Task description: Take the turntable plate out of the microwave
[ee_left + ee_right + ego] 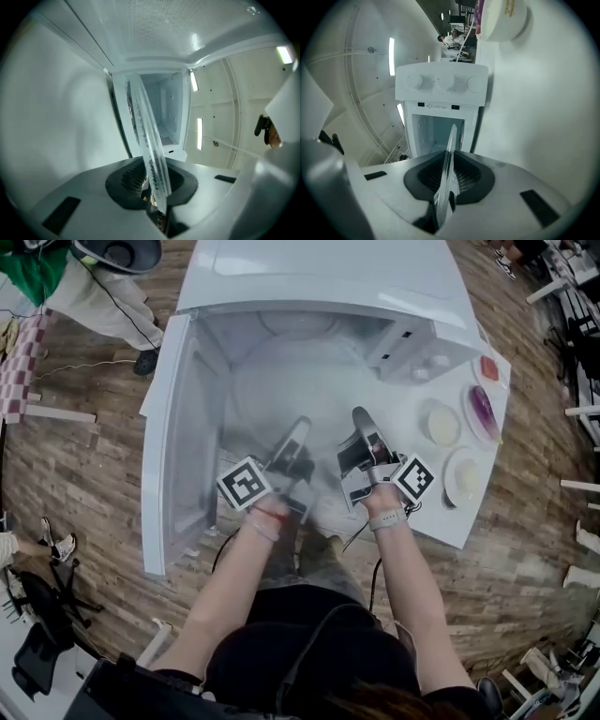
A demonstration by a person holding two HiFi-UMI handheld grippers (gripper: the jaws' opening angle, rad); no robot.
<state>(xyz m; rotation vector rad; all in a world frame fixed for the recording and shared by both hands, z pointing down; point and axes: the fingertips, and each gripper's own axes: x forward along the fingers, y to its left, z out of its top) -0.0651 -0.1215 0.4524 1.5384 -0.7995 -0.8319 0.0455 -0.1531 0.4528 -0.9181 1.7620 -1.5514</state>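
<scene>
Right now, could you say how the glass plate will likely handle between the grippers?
The glass plate looks stiff, spanning left gripper and right gripper without sagging. Smooth and clear, it is probably slippery and breakable, so edge pinches could slip.

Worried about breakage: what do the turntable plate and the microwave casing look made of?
Turntable plate: likely clear glass, glossy; it is see-through, with a ribbed rim. Microwave casing: smooth white, either painted metal or plastic; the look leaves that open.
</scene>
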